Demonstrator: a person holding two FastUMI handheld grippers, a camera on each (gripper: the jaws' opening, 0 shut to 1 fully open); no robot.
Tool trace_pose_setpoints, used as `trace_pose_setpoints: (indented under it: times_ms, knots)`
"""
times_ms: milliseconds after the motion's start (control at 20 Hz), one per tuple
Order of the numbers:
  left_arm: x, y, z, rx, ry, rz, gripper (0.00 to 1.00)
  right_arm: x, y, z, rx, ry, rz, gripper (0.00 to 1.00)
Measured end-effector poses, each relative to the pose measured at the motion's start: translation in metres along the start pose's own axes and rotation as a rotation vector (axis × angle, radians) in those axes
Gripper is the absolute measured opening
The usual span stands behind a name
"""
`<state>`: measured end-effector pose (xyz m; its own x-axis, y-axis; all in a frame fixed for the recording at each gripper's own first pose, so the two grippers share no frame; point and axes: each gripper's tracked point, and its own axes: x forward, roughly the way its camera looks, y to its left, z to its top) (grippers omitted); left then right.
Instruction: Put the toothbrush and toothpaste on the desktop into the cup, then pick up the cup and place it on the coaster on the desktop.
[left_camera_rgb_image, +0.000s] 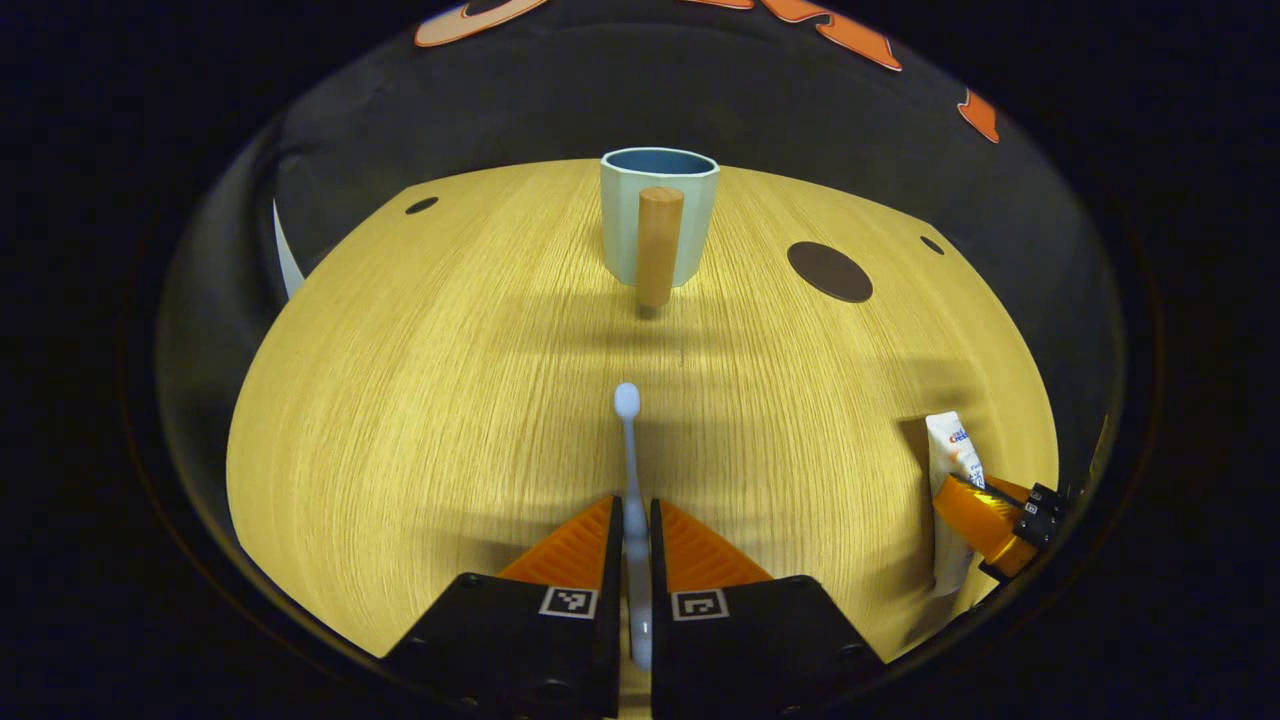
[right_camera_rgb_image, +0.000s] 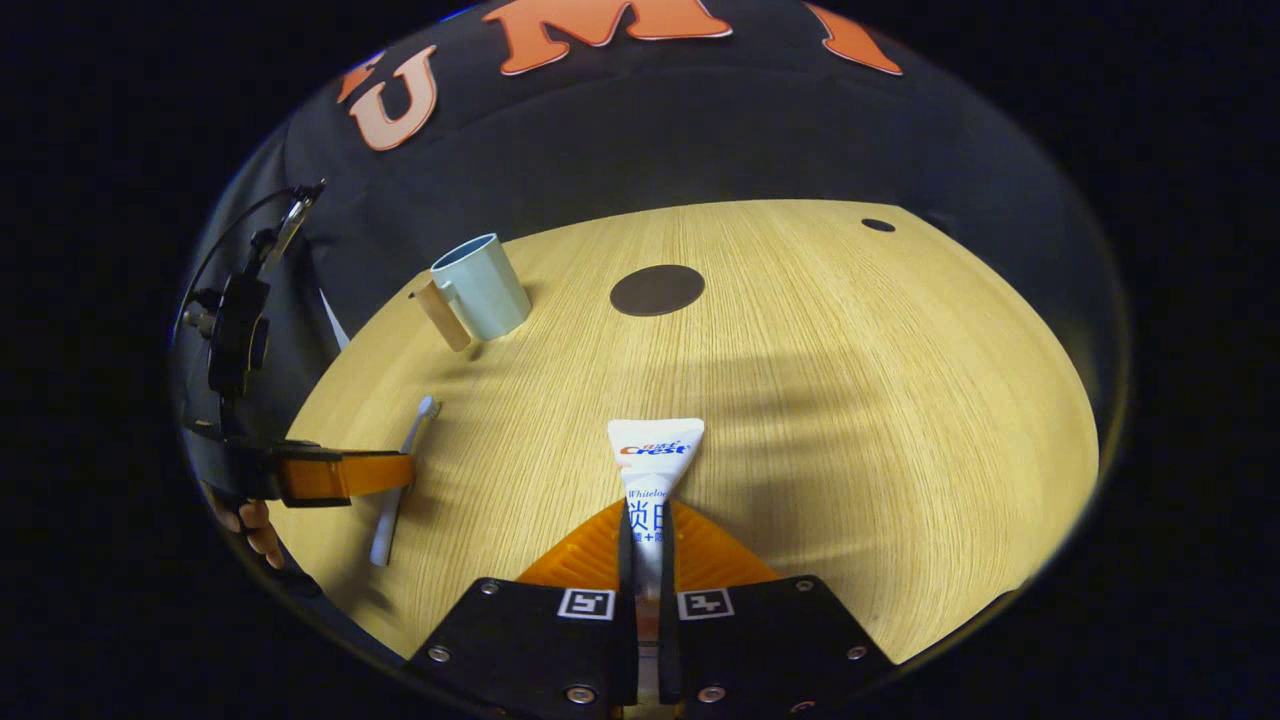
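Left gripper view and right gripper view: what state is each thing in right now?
Toothbrush: lying on the desktop, clamped by the left hand-held gripper.
Toothpaste: clamped by the right hand-held gripper, at desktop level.
Cup: upright, nothing visible inside, handle toward the left gripper.
Coaster: flat, bare, apart from the cup.

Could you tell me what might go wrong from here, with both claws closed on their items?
1. The left claw pinches the thin toothbrush low on its handle, so it could pivot on lifting.
2. The right claw squeezes the soft toothpaste tube, which may slip.
3. The cup has a narrow mouth, so both arriving together could collide or tip it.
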<state>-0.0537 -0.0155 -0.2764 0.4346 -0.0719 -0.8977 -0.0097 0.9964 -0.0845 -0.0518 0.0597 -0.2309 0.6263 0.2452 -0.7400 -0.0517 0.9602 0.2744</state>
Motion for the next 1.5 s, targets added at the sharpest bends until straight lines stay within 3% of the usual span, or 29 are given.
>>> trace_pose_setpoints:
  times_ms: [50, 200, 400, 450, 500, 650, 950, 1400, 1500]
  knots:
    - [0.0, -0.003, 0.006, -0.02, 0.011, -0.024, 0.12, 0.001, -0.001, 0.001, 0.017, 0.002, 0.011, 0.06]
    - [0.022, -0.01, 0.033, -0.02, -0.004, -0.087, 0.05, 0.003, -0.001, 0.008, 0.012, -0.017, 0.011, 0.06]
    - [0.046, -0.006, 0.084, -0.014, -0.065, -0.099, 0.05, 0.003, -0.002, 0.02, -0.006, -0.056, 0.012, 0.06]
    - [0.021, 0.006, 0.015, -0.023, -0.086, -0.11, 0.05, 0.002, -0.001, 0.023, -0.008, -0.071, 0.018, 0.06]
    - [0.045, -0.003, 0.077, -0.033, -0.11, -0.116, 0.06, 0.0, 0.0, 0.029, -0.009, -0.084, 0.022, 0.06]
    - [0.042, 0.009, 0.083, -0.045, -0.172, -0.137, 0.05, -0.004, 0.007, 0.047, -0.023, -0.137, 0.037, 0.06]
    - [0.017, 0.017, 0.112, -0.006, -0.423, -0.154, 0.06, -0.016, 0.015, 0.08, -0.032, -0.239, 0.057, 0.05]
    - [-0.013, 0.035, 0.172, -0.001, -0.673, -0.076, 0.05, -0.046, 0.024, 0.138, -0.067, -0.409, 0.068, 0.05]
    - [-0.019, 0.048, 0.195, 0.004, -0.753, -0.012, 0.05, -0.05, 0.026, 0.15, -0.065, -0.443, 0.071, 0.06]
